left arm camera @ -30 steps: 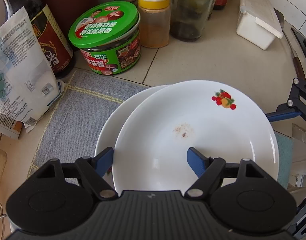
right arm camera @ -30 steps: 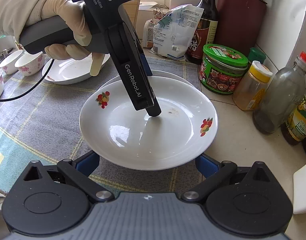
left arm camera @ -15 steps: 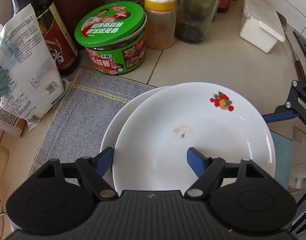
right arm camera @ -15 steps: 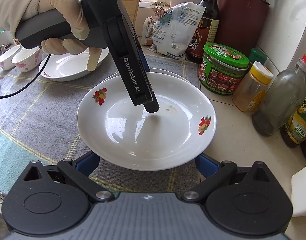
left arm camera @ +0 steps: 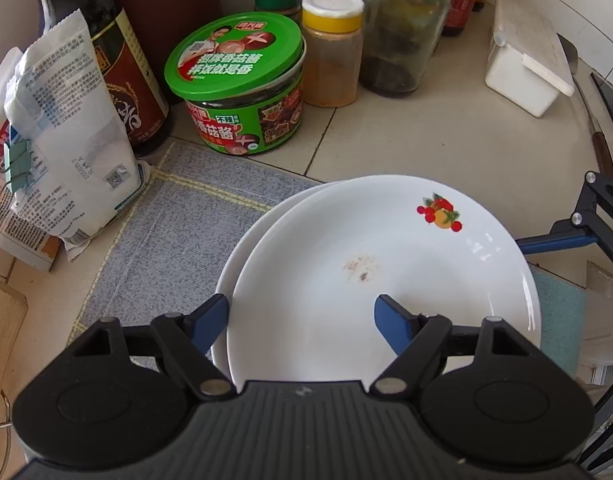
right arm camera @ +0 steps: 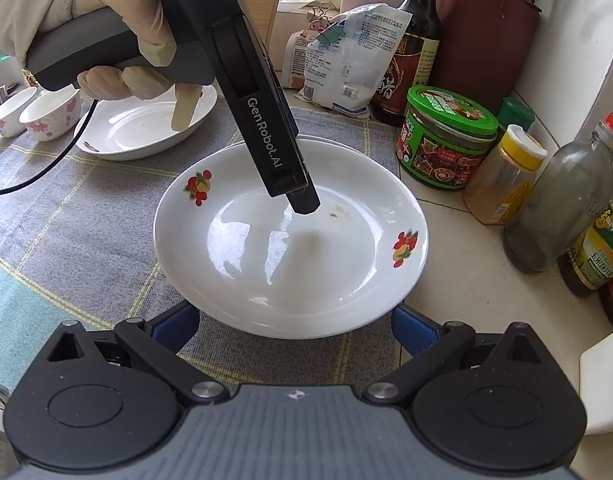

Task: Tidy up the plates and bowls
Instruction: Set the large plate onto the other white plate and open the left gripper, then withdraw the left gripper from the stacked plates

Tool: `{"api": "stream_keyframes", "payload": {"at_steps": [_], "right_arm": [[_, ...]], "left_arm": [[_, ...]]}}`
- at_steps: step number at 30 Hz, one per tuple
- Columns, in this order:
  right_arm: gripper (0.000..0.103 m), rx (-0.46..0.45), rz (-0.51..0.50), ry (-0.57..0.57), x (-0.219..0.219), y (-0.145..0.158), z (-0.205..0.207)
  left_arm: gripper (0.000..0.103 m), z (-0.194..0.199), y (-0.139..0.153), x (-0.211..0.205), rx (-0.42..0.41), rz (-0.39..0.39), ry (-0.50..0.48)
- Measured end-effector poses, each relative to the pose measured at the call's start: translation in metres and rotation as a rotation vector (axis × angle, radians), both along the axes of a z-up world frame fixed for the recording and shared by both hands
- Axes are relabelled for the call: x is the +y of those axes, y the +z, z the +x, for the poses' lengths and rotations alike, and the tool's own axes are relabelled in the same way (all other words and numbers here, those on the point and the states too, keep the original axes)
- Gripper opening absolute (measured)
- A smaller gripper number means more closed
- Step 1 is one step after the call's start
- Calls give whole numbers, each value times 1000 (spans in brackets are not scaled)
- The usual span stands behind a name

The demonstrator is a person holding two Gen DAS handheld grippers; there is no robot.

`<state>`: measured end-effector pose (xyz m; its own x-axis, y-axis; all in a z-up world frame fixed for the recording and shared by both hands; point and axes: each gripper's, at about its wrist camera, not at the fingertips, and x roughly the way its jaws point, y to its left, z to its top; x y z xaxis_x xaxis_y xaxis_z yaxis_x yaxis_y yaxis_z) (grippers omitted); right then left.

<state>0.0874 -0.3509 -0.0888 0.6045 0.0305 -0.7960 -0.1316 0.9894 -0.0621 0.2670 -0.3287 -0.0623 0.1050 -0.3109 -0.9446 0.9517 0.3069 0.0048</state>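
**Two plates stacked off-centre, both claws close by**

Two plates show in the left wrist view: the top plate, marked with a fruit print and a small brown smear, sits on a lower plate but is shifted to the right, so the lower rim peeks out on the left. Our left claw is spread wide and has hold of nothing; one blue finger sits outside the near rim, the other over the plate's well. We cannot tell whether either touches the china. The risk we see here is that a careless pull-back could catch the rim and slide the top plate further off its mate, toward the bare tabletop and the jars.

From the right wrist view, the stack rests on the grey mat, partly overhanging its edge beside the green jar. Our right claw is also spread wide and empty, its fingers flanking the near rim from below. A third plate and small bowls wait further left. We judge that nudging upward from here could tip the stack; glazed china slides easily, and the off-centre seating gives little margin.
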Motion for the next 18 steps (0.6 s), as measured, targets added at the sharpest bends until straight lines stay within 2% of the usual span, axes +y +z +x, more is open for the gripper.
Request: {"api": "stream_keyframes", "payload": {"at_steps": [6, 12, 16, 18], "right_arm": [[103, -8, 25, -3, -3, 1, -1], [103, -24, 22, -7, 0, 3, -7], [103, -38, 17, -8, 2, 5, -12], [103, -48, 13, -10, 3, 7, -16]], "left_arm": [[80, 1, 1, 1, 0, -8, 11], [80, 2, 4, 5, -40, -15, 34], [81, 6, 9, 11, -17, -53, 62], [81, 1, 18, 15, -43, -85, 69]]}}
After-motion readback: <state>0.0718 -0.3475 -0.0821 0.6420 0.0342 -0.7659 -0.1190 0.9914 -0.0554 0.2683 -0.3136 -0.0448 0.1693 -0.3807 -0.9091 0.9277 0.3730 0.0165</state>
